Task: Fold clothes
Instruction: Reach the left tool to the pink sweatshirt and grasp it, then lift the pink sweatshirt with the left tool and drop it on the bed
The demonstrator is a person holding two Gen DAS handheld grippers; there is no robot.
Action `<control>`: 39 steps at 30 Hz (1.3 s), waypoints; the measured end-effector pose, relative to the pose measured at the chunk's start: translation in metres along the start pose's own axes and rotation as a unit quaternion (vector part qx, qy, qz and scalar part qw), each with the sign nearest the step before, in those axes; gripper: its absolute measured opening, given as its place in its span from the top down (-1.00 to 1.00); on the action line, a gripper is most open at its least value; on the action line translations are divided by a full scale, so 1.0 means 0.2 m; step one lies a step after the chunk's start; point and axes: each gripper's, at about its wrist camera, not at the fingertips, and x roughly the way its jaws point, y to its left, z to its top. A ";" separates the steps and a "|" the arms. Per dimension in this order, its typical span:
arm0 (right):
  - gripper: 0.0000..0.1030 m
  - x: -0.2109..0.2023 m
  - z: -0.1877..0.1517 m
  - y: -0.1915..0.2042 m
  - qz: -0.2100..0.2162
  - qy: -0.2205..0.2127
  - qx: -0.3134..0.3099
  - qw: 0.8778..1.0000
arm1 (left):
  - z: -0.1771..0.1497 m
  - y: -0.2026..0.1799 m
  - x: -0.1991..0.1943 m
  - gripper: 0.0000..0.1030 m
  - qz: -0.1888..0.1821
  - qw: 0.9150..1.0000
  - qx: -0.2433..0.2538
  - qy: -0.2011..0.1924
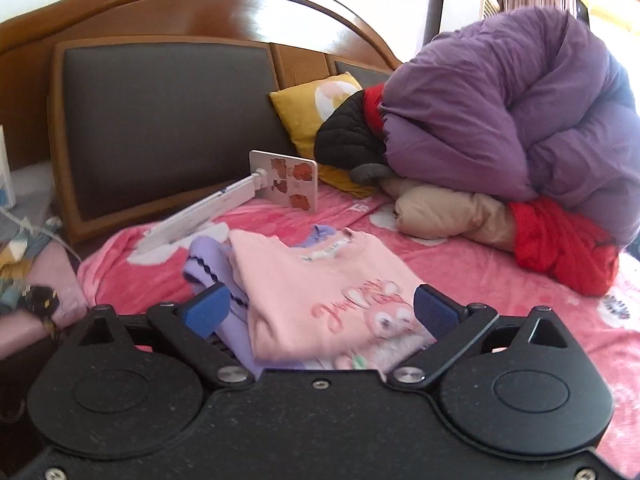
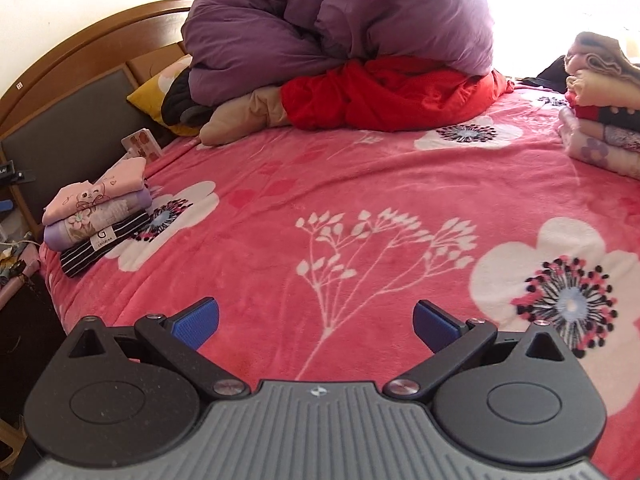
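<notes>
A folded pink sweatshirt point(image 1: 320, 280) with a cartoon print tops a small stack at the bed's left edge, over a folded lilac garment point(image 1: 212, 264). My left gripper point(image 1: 322, 310) hovers at this stack with its jaws wide; the pink sweatshirt lies between the blue pads point(image 1: 208, 308), which do not visibly press it. In the right wrist view the same stack shows the pink sweatshirt point(image 2: 96, 194), the lilac piece point(image 2: 100, 216) and a black striped garment point(image 2: 104, 244) at the bottom. My right gripper point(image 2: 316, 326) is open above the pink floral bedspread point(image 2: 360, 184), with nothing between its fingers.
A bundled purple duvet point(image 1: 500, 112) lies over red point(image 1: 560, 248) and beige clothes at the head of the bed. A yellow pillow point(image 1: 304, 120) and a phone on a stand point(image 1: 284, 178) sit by the padded headboard point(image 1: 160, 120). Another folded pile point(image 2: 600, 120) stands far right.
</notes>
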 end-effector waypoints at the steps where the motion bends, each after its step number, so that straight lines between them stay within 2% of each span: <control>1: -0.98 0.02 0.00 0.01 0.001 0.000 0.001 1.000 | 0.00 0.01 0.04 -0.64 -0.002 1.000 0.003 0.007; 2: -0.97 0.04 0.00 0.01 0.002 0.000 0.001 1.000 | 0.01 0.01 0.08 -0.46 -0.003 1.000 0.002 0.016; 10: -0.97 0.12 -0.06 -0.02 0.005 0.025 0.003 1.000 | -0.02 0.07 0.29 -0.21 0.016 0.998 -0.009 0.058; 12: -0.97 0.13 -0.08 -0.03 0.005 0.032 0.004 0.999 | -0.03 0.08 0.32 -0.02 0.011 0.998 -0.017 0.065; 15: -0.97 0.14 -0.10 -0.05 0.004 0.039 0.005 0.999 | -0.03 0.07 0.35 0.10 0.014 0.997 -0.015 0.077; 16: -0.97 0.14 -0.11 -0.05 0.003 0.040 0.007 0.999 | -0.02 0.07 0.36 0.18 0.015 0.997 -0.016 0.080; 17: -0.97 0.13 -0.11 -0.06 0.003 0.041 0.008 0.999 | -0.02 0.07 0.37 0.42 0.019 0.996 -0.014 0.082; 18: -0.97 0.12 -0.12 -0.07 0.004 0.042 0.010 0.999 | -0.02 0.07 0.37 0.51 0.023 0.996 -0.012 0.083; 19: -0.97 0.12 -0.12 -0.08 0.004 0.043 0.012 0.999 | -0.01 0.06 0.36 0.72 0.027 0.996 -0.008 0.084; 20: -0.97 0.11 -0.12 -0.09 0.003 0.042 0.014 0.999 | -0.01 0.06 0.36 0.83 0.026 0.996 -0.007 0.084; 23: -0.97 0.07 -0.15 -0.11 0.002 0.040 0.019 0.999 | 0.00 0.06 0.33 0.88 0.014 0.996 -0.008 0.087; 26: -0.97 0.01 -0.18 -0.14 0.002 0.038 0.026 0.999 | 0.00 0.06 0.27 0.90 -0.012 0.996 -0.034 0.087; 29: -0.98 -0.06 -0.21 -0.19 -0.001 0.035 0.036 0.999 | 0.03 0.00 0.15 0.90 -0.058 0.995 -0.057 0.062; 35: -0.98 -0.25 -0.28 -0.36 -0.013 0.021 0.062 0.998 | 0.13 -0.37 -0.11 0.91 -0.143 0.989 -0.028 0.021; 39: -0.99 -0.39 -0.32 -0.52 -0.028 0.011 0.090 0.996 | 0.18 -0.67 -0.22 0.91 -0.203 0.979 -0.026 0.018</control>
